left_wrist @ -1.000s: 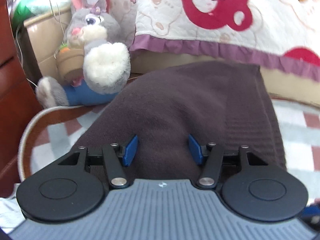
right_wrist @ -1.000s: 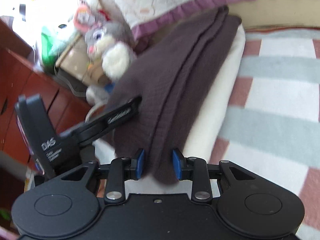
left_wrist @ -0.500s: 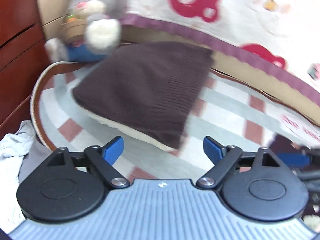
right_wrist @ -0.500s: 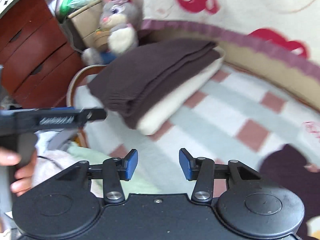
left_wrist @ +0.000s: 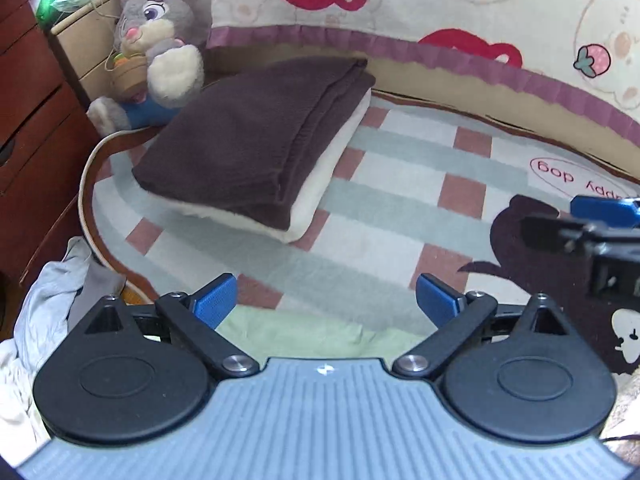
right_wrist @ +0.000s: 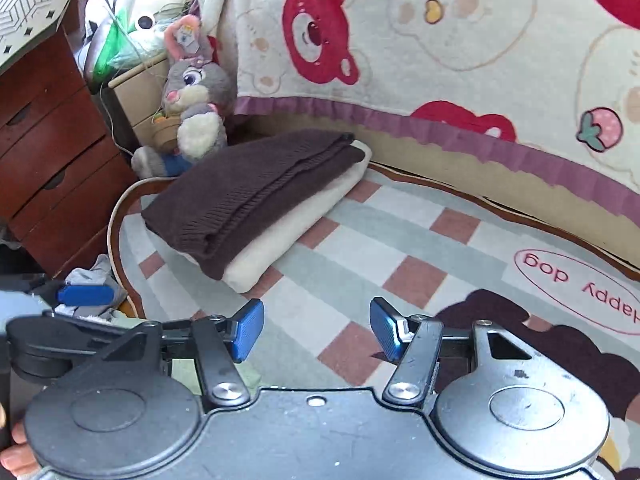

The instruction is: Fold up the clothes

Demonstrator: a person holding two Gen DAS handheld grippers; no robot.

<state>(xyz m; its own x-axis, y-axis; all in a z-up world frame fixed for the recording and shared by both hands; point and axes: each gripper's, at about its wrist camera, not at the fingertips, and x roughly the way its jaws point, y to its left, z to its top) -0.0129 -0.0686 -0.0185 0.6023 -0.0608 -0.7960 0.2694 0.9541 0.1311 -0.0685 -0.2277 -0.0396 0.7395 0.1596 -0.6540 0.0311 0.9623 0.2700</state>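
**A:** Where is the folded dark brown knitted sweater (left_wrist: 248, 140)?

**B:** It lies on a folded cream fleece blanket (left_wrist: 320, 184), on the checked rug (left_wrist: 400, 208), near the grey plush bunny (left_wrist: 160, 36).

**A:** How does it handle?

**B:** I think it is soft, floppy and light. Grab the thick folded edge.

**A:** And the grippers?

**B:** The left gripper (left_wrist: 326, 300) and the right gripper (right_wrist: 316, 328) have just been opening. Both are wide, holding nothing.

**A:** Anything in the way?

**B:** A pale green cloth (left_wrist: 304, 330) lies just below. Loose grey clothes (left_wrist: 52, 292) sit by the rug's edge.

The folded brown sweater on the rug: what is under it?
Under the brown sweater lies a folded cream garment, showing along its right and front edges. The checked rug is below. The sweater hides the rest of the cream garment.
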